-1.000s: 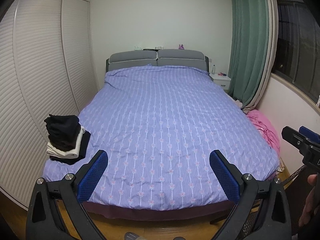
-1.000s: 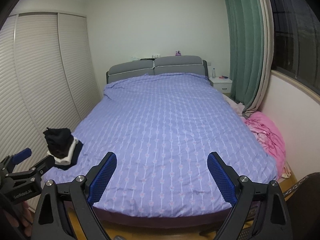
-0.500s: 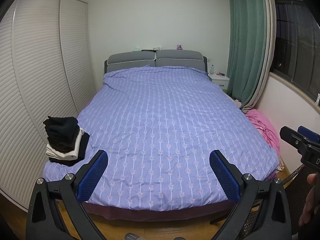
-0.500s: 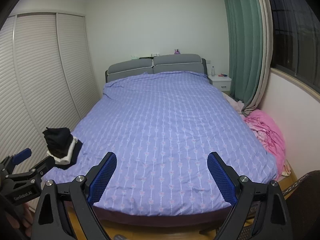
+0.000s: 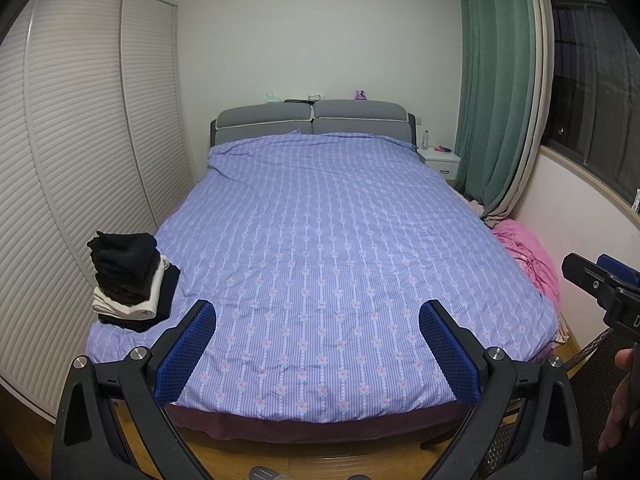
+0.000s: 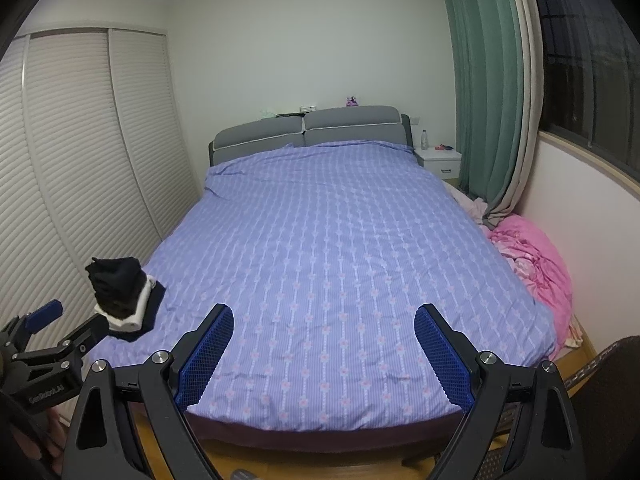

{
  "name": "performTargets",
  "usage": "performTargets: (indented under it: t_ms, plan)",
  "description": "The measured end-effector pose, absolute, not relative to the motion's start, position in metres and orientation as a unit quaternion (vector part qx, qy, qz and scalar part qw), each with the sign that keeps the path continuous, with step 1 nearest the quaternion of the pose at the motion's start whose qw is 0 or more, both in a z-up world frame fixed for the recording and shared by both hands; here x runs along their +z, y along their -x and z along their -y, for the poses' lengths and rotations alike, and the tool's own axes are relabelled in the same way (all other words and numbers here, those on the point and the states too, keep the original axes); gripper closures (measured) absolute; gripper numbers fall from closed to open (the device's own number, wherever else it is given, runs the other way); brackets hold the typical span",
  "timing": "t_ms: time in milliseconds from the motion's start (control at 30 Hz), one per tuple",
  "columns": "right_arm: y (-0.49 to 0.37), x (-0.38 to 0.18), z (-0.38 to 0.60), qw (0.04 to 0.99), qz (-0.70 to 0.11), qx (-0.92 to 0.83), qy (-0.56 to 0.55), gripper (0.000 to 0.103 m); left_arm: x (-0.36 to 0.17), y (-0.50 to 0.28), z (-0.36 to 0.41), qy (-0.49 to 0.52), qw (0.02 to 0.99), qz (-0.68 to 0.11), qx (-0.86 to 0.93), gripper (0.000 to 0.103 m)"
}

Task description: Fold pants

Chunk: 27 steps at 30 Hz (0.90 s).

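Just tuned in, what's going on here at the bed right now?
A person stands at the foot of the bed with a gripper in each hand. The left gripper and the right gripper are both open and hold nothing, facing the purple cover. A stack of folded clothes, dark with a white piece in it, sits on the bed's near left corner. No pants lie spread out for folding. A pink bundle lies beside the bed on the right.

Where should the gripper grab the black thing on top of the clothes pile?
Probably the top black garment by its bunched upper edge, coming from the bed's open middle, on its right. The pile sits at the bed's near left corner beside the wardrobe doors, so the left side is tight. The left gripper is open, nearest, and holds nothing.
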State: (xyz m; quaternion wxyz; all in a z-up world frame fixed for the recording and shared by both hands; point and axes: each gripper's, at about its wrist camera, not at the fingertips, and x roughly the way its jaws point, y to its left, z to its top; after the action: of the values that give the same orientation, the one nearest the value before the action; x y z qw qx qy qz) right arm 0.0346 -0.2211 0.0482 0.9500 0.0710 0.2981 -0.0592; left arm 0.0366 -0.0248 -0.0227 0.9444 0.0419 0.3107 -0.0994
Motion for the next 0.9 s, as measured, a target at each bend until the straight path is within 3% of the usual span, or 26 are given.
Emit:
performTargets:
  t_ms: [900]
  plan:
    - [-0.0324, 0.0489, 0.2197, 0.951, -0.295, -0.056, -0.069, 0.01, -0.018, -0.0337, 0.0224, -0.041, 0.947, -0.305, -0.095, 0.0]
